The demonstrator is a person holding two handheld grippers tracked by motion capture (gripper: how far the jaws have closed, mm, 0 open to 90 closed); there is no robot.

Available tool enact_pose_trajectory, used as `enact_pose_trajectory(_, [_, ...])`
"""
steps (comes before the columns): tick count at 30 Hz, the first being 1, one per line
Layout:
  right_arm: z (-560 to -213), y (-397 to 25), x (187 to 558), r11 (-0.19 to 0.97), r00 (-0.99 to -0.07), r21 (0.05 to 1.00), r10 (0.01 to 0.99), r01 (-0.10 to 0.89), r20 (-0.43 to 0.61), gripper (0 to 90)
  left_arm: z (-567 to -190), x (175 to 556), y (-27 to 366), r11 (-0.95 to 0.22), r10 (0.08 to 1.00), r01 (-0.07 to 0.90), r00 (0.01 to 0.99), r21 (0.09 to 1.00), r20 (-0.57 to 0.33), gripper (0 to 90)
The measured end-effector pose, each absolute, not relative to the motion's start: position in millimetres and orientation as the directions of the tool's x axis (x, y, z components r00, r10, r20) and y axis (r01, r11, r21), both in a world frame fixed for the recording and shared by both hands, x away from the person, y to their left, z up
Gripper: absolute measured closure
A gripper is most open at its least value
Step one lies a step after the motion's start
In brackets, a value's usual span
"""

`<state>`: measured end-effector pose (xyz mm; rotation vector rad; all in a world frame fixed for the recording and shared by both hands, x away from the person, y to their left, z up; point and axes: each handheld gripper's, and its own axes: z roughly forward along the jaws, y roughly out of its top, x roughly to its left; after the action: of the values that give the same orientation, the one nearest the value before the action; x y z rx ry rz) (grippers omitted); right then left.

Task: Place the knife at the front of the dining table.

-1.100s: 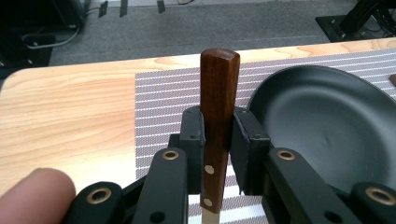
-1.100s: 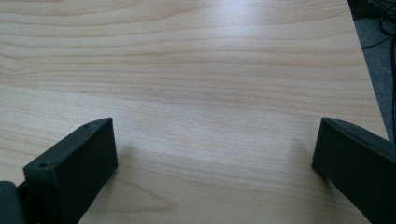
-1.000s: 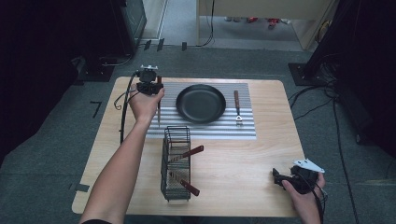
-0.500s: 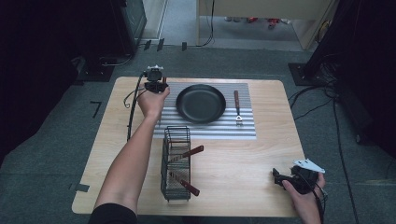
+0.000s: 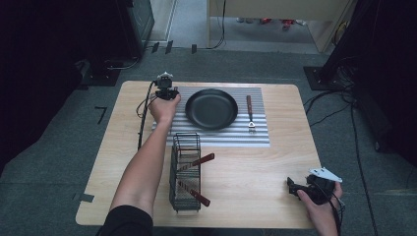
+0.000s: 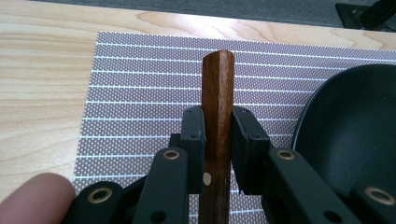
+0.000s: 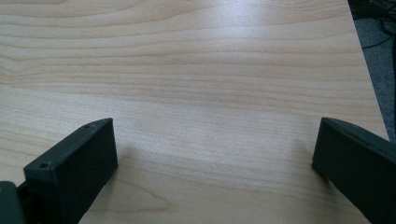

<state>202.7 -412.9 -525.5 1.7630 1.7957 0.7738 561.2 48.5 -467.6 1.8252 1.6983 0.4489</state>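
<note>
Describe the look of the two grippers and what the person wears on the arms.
Both grippers are black, with two blocky jaws. The left gripper has linkage arms with brass-coloured rivets and trails a black cable. The right gripper carries a grey three-cornered plate on top. The forearms are bare; a dark sleeve covers the left upper arm.

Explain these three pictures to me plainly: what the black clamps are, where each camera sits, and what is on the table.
A person holds a hand-operated grasping tool in each hand; no robot arm is involved. The high view looks down on a wooden table. On it lie a striped mat, a black pan, a wood-handled utensil and a wire basket holding more utensils. The other two pictures come from cameras riding on the tools. The left tool, beside the pan, is clamped on a wooden handle. The right tool is open above bare table.
</note>
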Motion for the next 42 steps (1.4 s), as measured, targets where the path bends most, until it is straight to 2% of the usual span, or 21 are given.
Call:
enact_pose_trajectory(25, [-525,-413,203,0.002,-0.035,0.701,0.999,0.713,0.033,0.0,-496,574,45,0.029,0.988,0.797,0.071,0.604,-0.14,77.6])
enact_pose_trajectory(28, [-525,-413,203,-0.001,-0.033,0.701,0.999,0.713,0.035,0.0,-496,574,46,0.027,0.985,0.794,0.081,0.607,-0.15,72.3])
enact_pose_trajectory(30, [-525,-413,203,-0.001,-0.033,0.7,0.999,0.714,0.035,0.0,-494,573,49,0.023,0.984,0.784,0.091,0.62,-0.151,62.7])
enact_pose_trajectory(34, [-525,-413,203,0.0,-0.033,0.7,0.999,0.714,0.034,0.0,-478,569,56,0.034,0.974,0.749,0.123,0.661,-0.19,57.2])
enact_pose_trajectory(38, [-525,-413,203,0.0,-0.034,0.7,0.999,0.714,0.034,0.0,-464,560,64,0.009,0.964,0.748,0.17,0.663,-0.204,56.5])
enact_pose_trajectory(42, [-525,-413,203,0.004,-0.041,0.701,0.999,0.713,0.035,0.0,-464,553,70,0.001,0.955,0.788,0.181,0.616,-0.234,61.4])
